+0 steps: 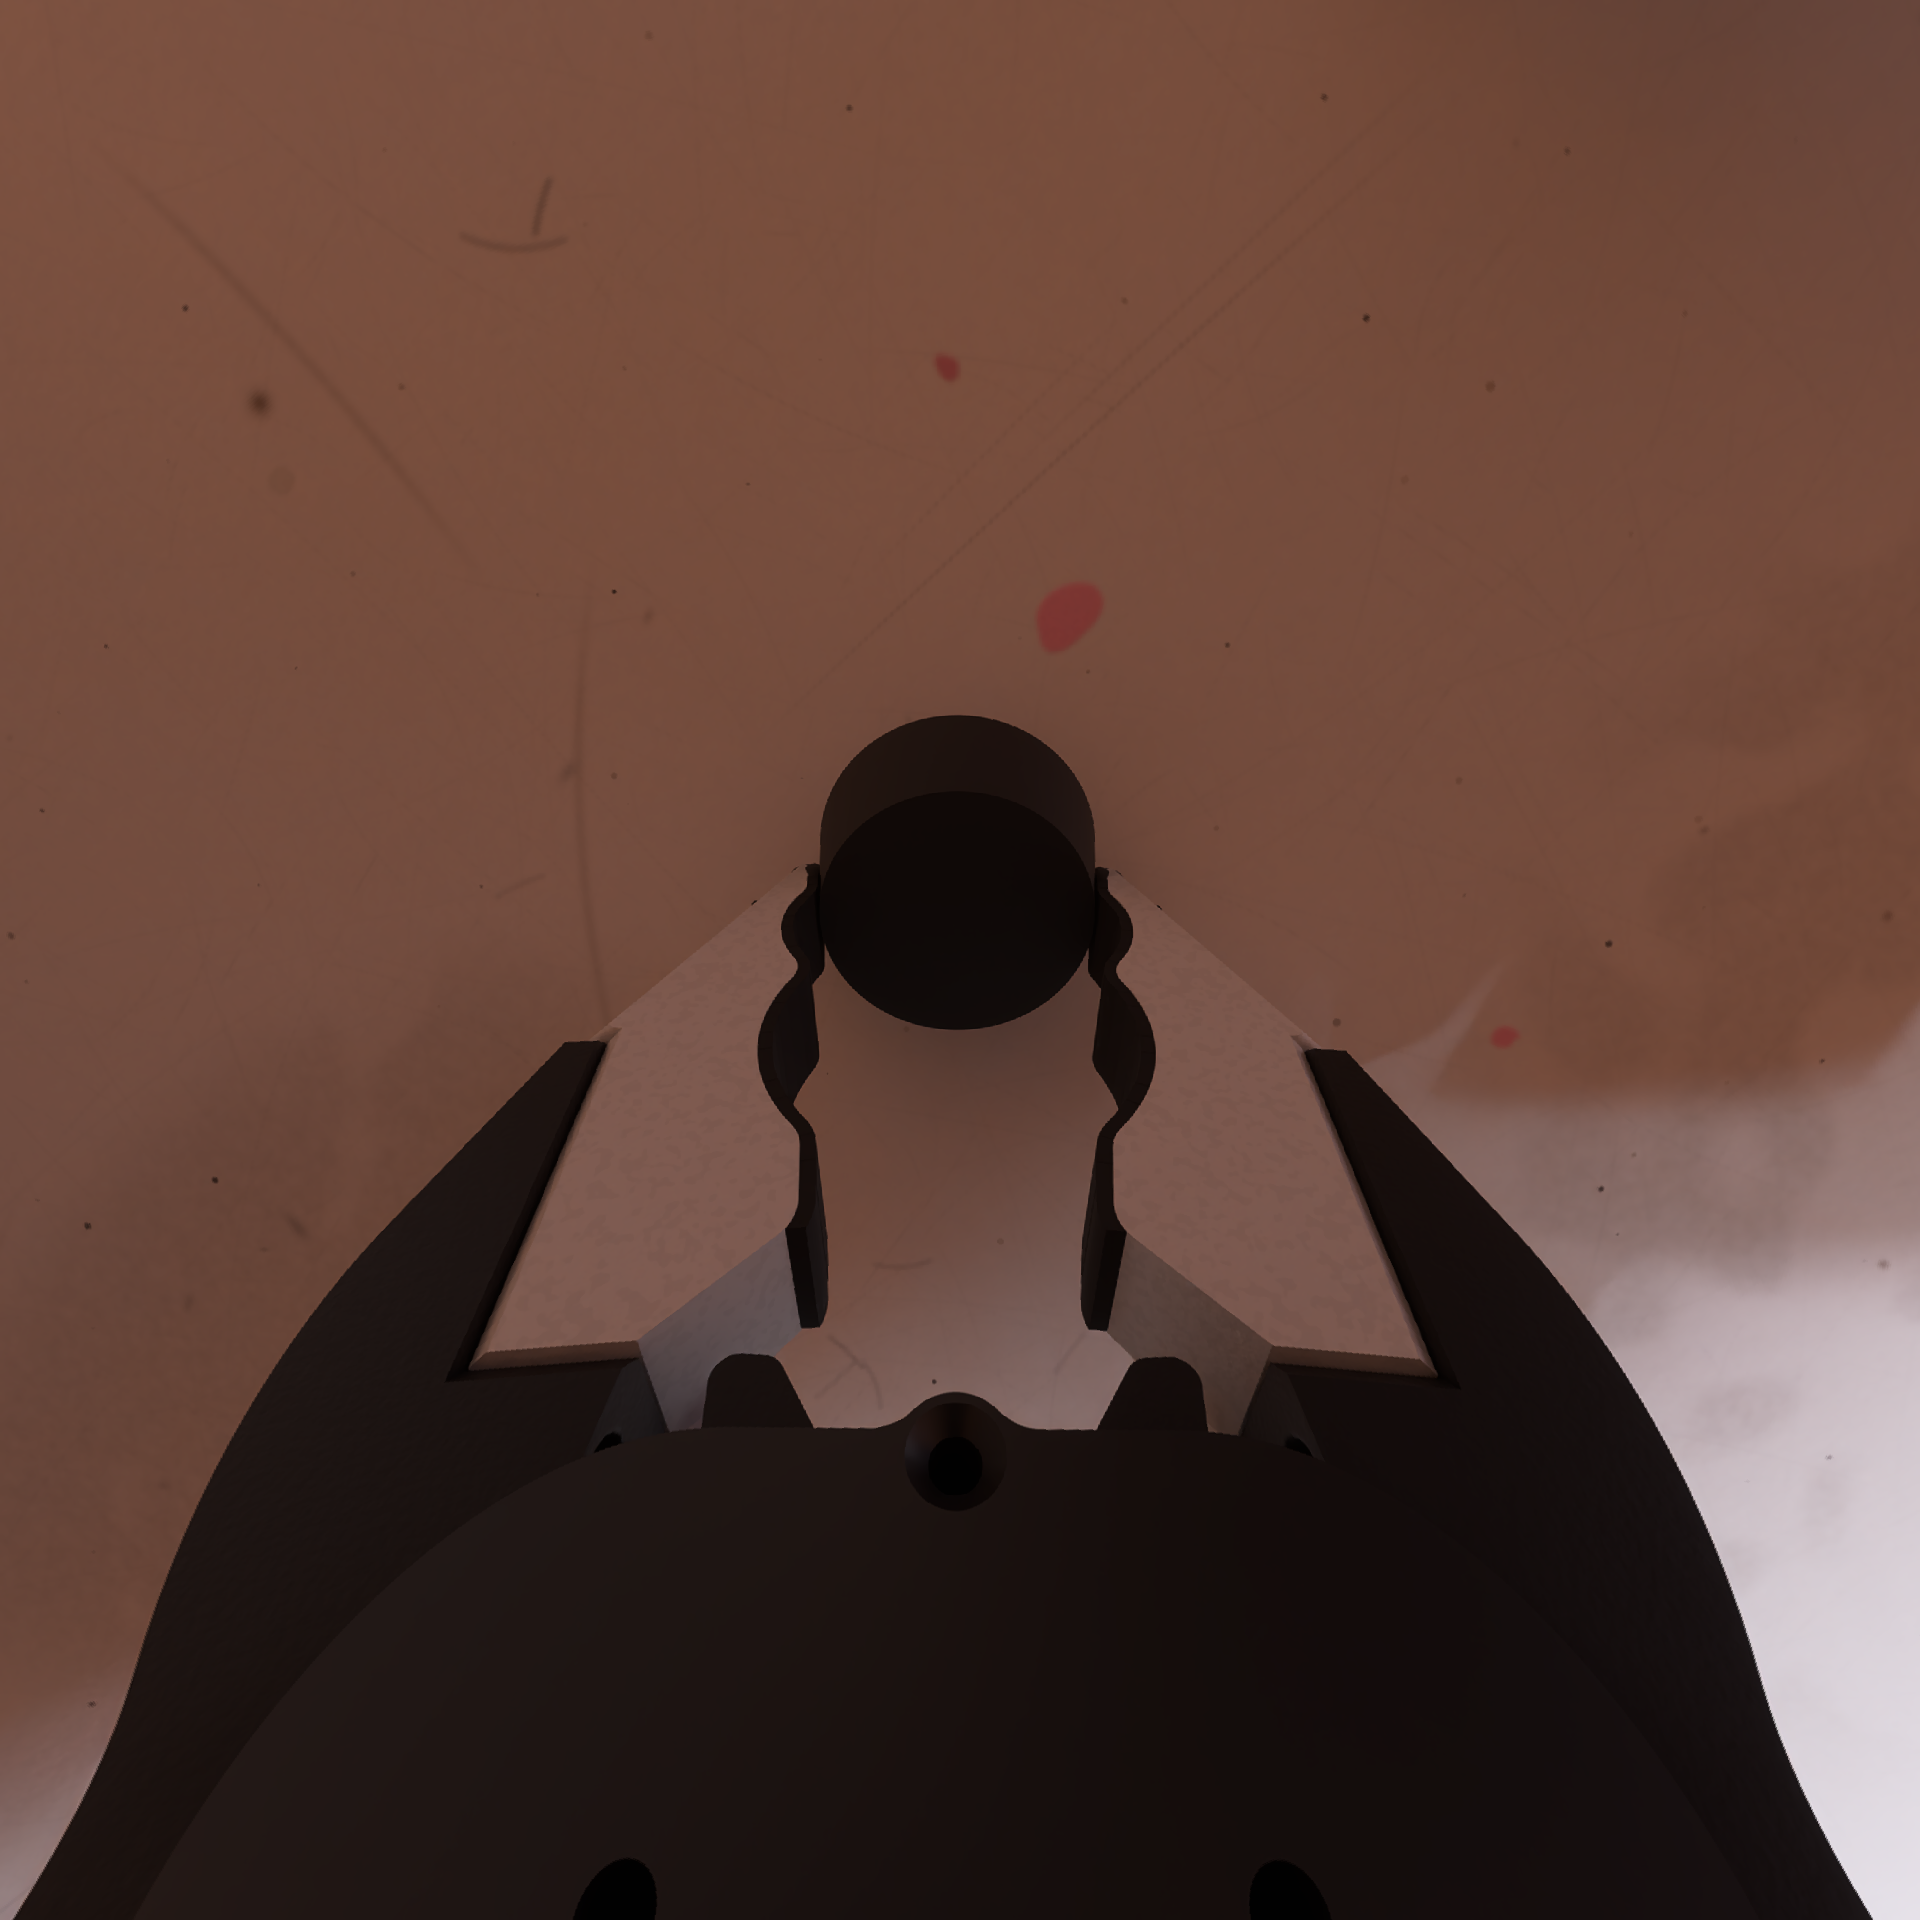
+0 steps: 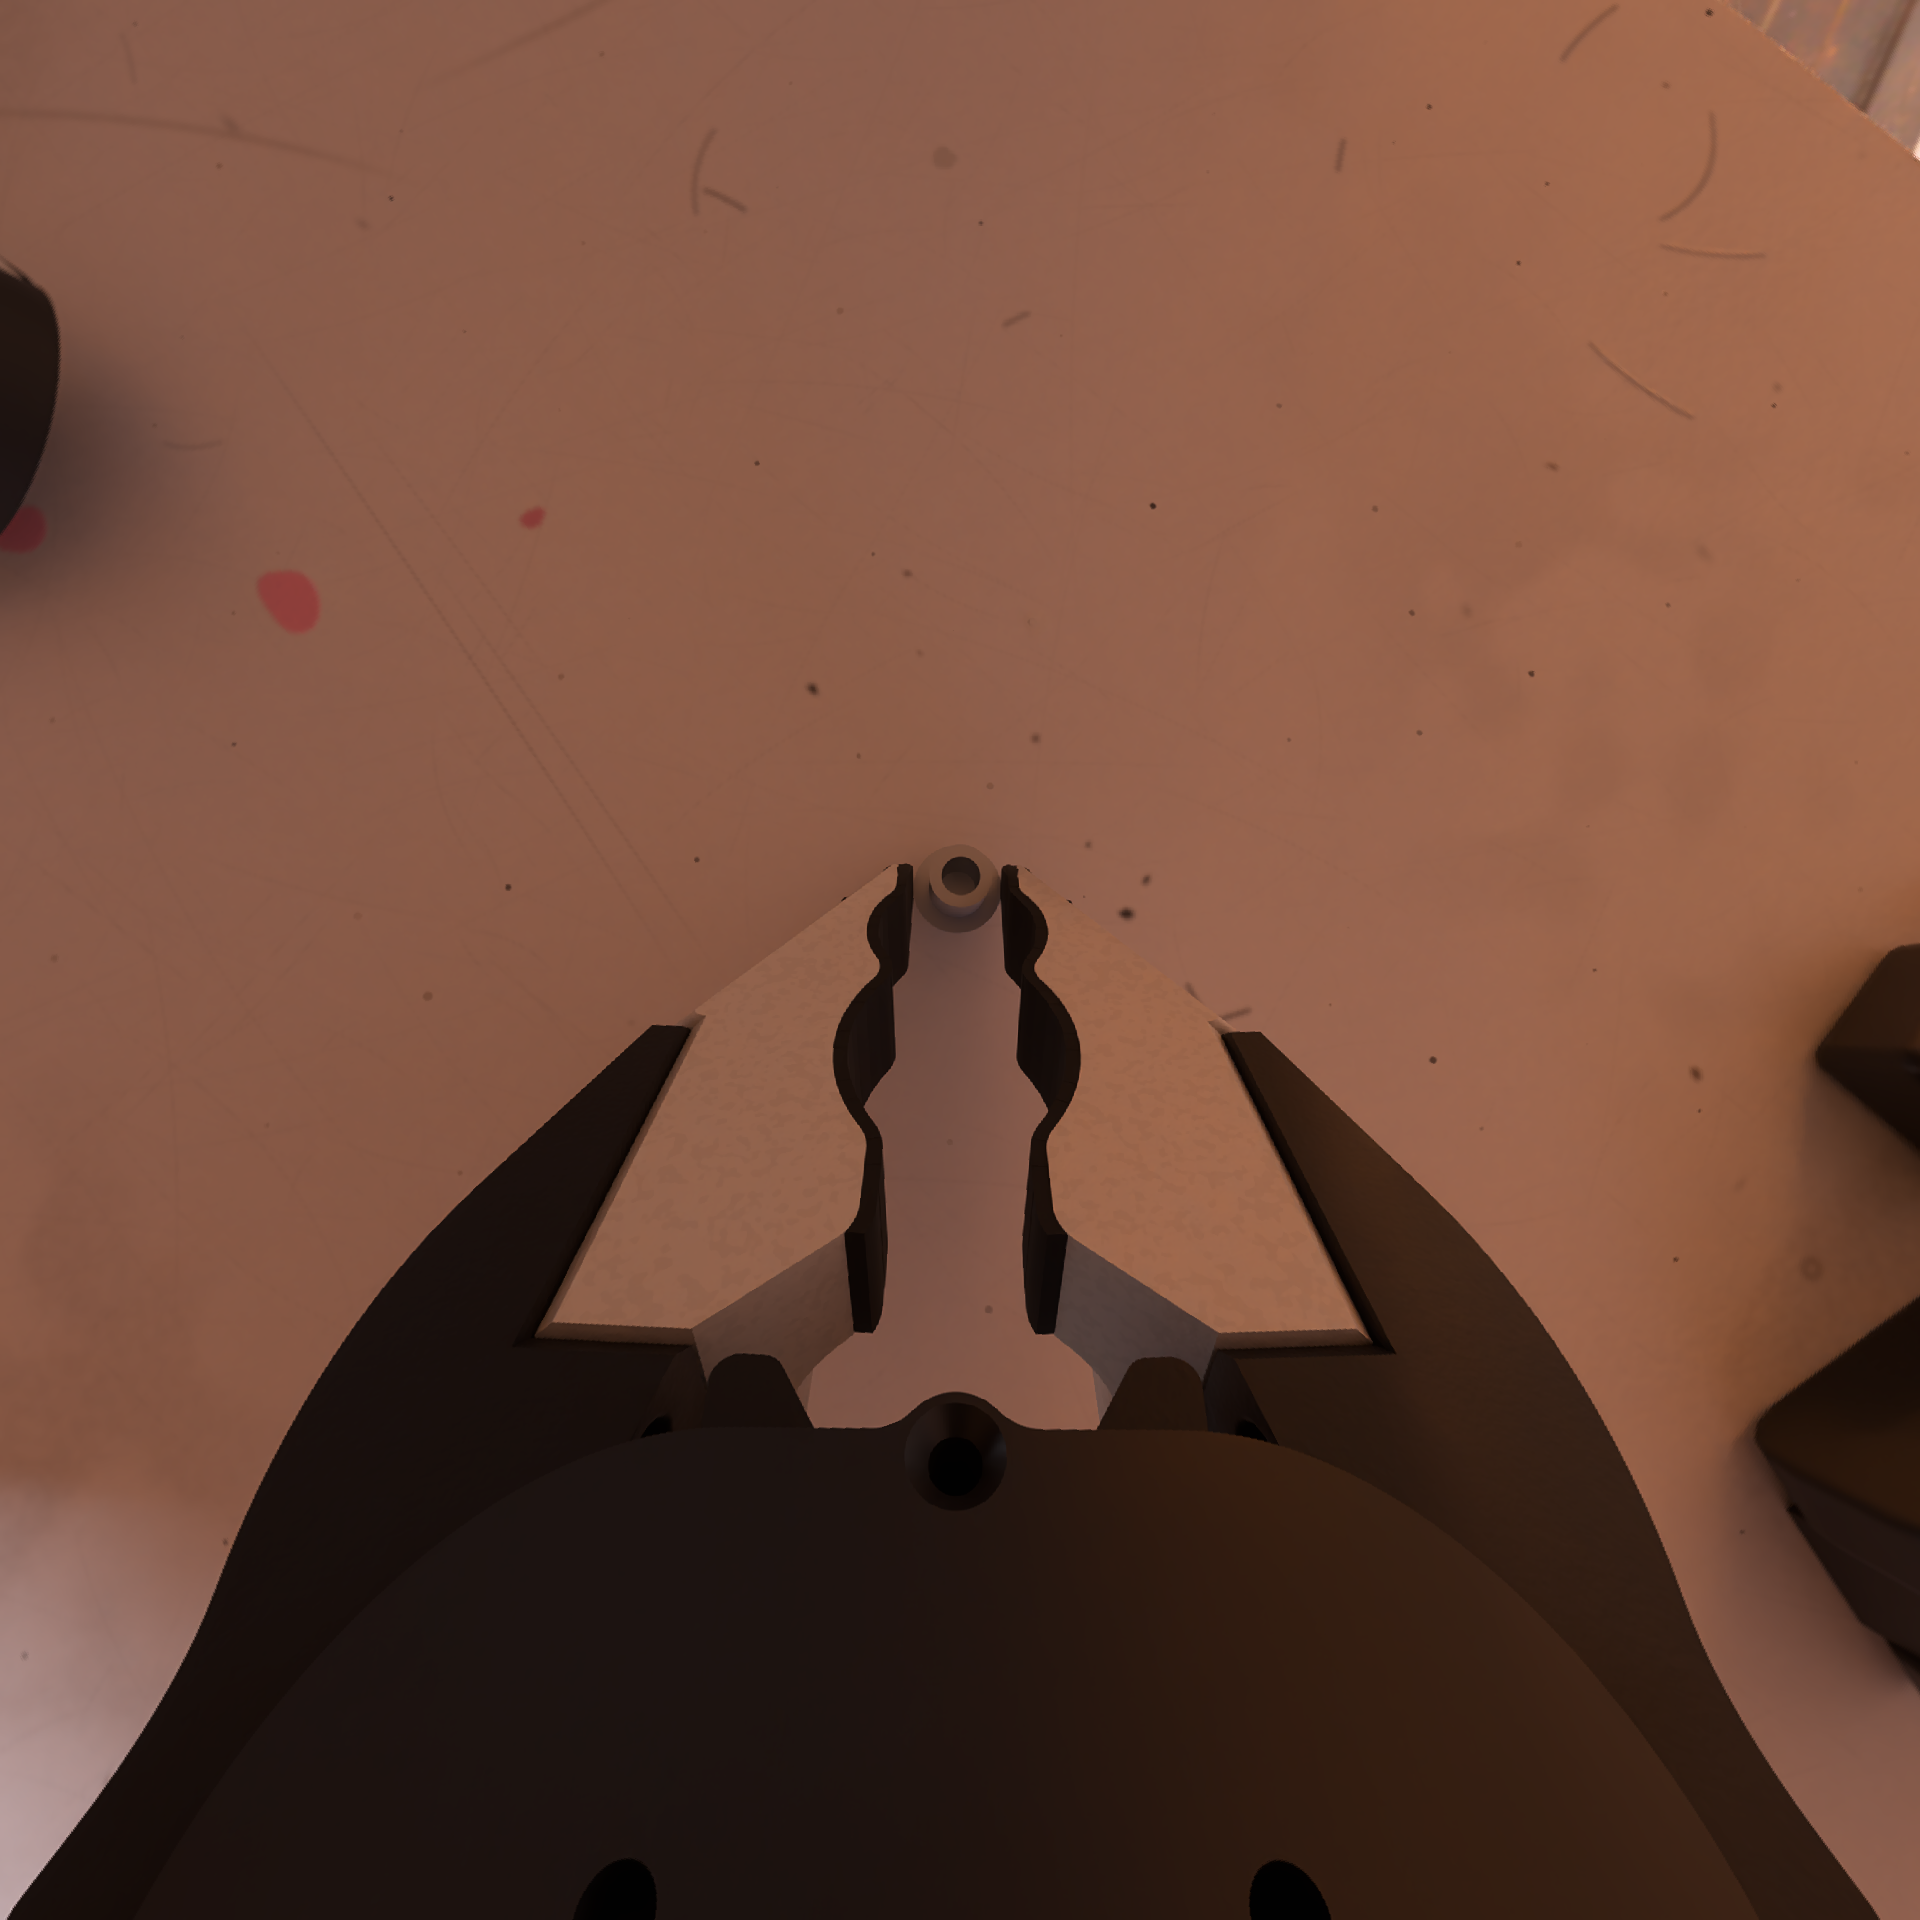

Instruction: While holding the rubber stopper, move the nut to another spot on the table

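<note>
Left wrist view shows the left gripper (image 1: 957, 894) clamped on the black rubber stopper (image 1: 956, 883), its fingertips pressing both sides, above the brown table (image 1: 416, 623). Open, scratched surface with pink spots (image 1: 1068, 615) spreads all around it. At the right gripper (image 2: 958, 891), the narrowed fingers sit against a small grey nut (image 2: 958, 883) at their tips; whether it is lifted cannot be told. Bare table lies ahead, the table edge (image 2: 1860, 114) shows far right, and dark blocky shapes (image 2: 1870, 1247) stand just beside the gripper's right.
</note>
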Available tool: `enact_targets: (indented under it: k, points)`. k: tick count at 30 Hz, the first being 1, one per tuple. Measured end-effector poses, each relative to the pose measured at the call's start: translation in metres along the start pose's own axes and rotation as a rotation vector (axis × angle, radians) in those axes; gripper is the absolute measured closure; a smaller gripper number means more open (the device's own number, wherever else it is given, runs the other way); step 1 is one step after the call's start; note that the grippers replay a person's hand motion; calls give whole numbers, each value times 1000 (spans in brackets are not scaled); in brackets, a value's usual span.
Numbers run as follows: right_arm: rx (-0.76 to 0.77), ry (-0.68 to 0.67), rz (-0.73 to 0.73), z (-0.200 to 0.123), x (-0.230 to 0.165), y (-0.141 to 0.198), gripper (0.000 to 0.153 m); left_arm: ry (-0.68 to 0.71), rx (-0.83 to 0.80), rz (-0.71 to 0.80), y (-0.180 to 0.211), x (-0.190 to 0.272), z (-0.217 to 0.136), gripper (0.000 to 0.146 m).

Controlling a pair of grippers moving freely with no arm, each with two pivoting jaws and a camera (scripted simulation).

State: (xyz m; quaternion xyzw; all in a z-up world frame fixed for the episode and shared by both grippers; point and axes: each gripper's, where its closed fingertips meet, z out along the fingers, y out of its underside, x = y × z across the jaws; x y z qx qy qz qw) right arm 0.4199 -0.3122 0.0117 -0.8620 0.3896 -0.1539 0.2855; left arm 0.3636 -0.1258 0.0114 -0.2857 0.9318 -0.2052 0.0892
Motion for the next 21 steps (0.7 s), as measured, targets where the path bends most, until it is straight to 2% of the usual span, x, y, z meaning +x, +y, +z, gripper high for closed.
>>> enact_targets:
  k: [2, 4, 7, 13, 15, 17, 21]
  points:
    - [13, 18, 16, 1, 0, -2, 131, -5, -1, 30, 1, 2, 0, 95]
    - [67, 18, 48, 0, -3, -12, 114, -17, -2, 52, 2, 4, 0, 95]
    - [139, -32, 102, 6, -12, -34, 109, -29, -1, 60, 2, 4, 0, 95]
    - [57, 9, 58, 36, -14, -45, 111, -41, 23, 57, 2, 4, -2, 95]
    - [58, -7, 70, 38, -15, -44, 120, -34, 38, 43, 2, 5, -4, 95]
    - [35, -1, 78, 32, -14, -38, 125, -24, 62, 25, 0, 4, -8, 95]
    - [54, 98, 101, 2, -2, -19, 126, 43, 134, -25, -6, 7, -20, 95]
